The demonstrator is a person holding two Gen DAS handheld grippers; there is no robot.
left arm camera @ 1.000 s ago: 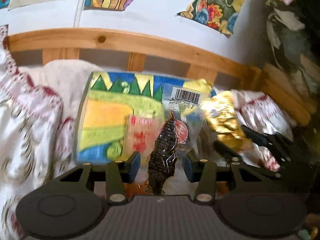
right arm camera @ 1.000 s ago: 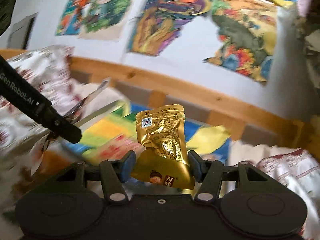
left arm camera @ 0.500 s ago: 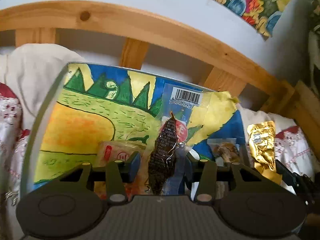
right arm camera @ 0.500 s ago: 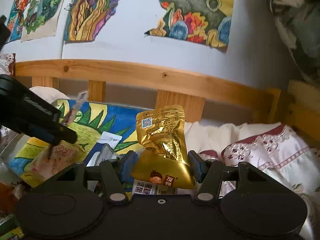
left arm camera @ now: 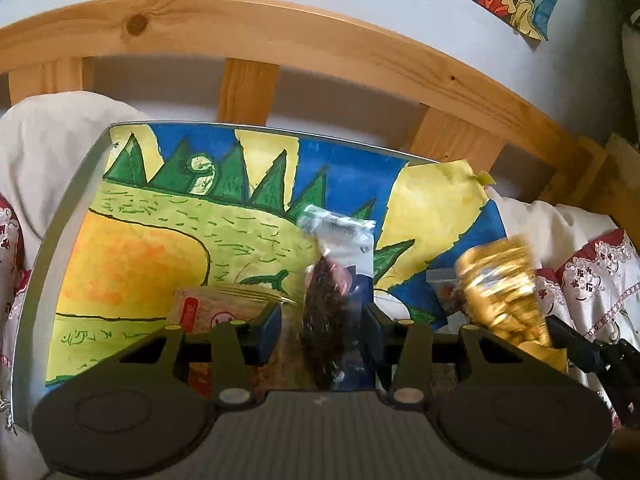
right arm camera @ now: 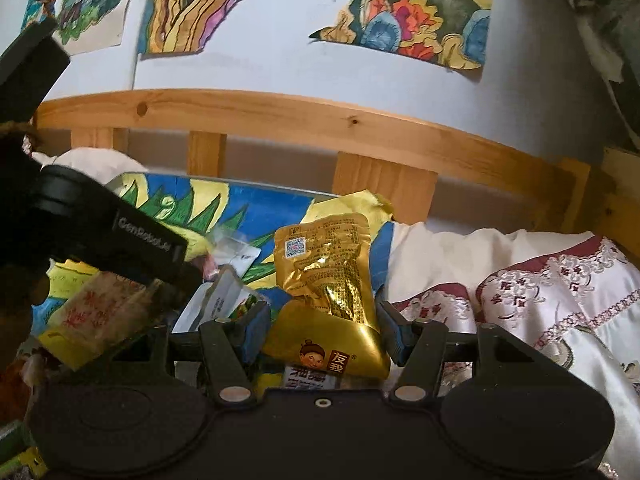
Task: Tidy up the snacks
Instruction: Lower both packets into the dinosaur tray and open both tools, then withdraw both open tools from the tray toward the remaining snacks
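Observation:
My left gripper (left arm camera: 324,330) holds a clear packet with a dark snack (left arm camera: 330,304), just above the near part of a metal tray (left arm camera: 60,216) lined with a colourful drawing. My right gripper (right arm camera: 320,334) is shut on a gold foil snack pouch (right arm camera: 330,292), which also shows blurred at the right in the left wrist view (left arm camera: 504,288). A pale packet with red print (left arm camera: 208,310) lies in the tray at the near side. In the right wrist view the left gripper's body (right arm camera: 100,236) is at the left over the tray (right arm camera: 256,194).
A wooden bed rail (left arm camera: 280,52) runs behind the tray, with a white wall and paintings (right arm camera: 416,20) above. White and red patterned bedding (right arm camera: 540,292) lies to the right. Other small packets (right arm camera: 224,304) lie in the tray.
Both grippers have moved closer to the tray and lower. The dark snack packet now hangs lower over the tray's near part. The gold pouch has come nearer the tray's right edge.

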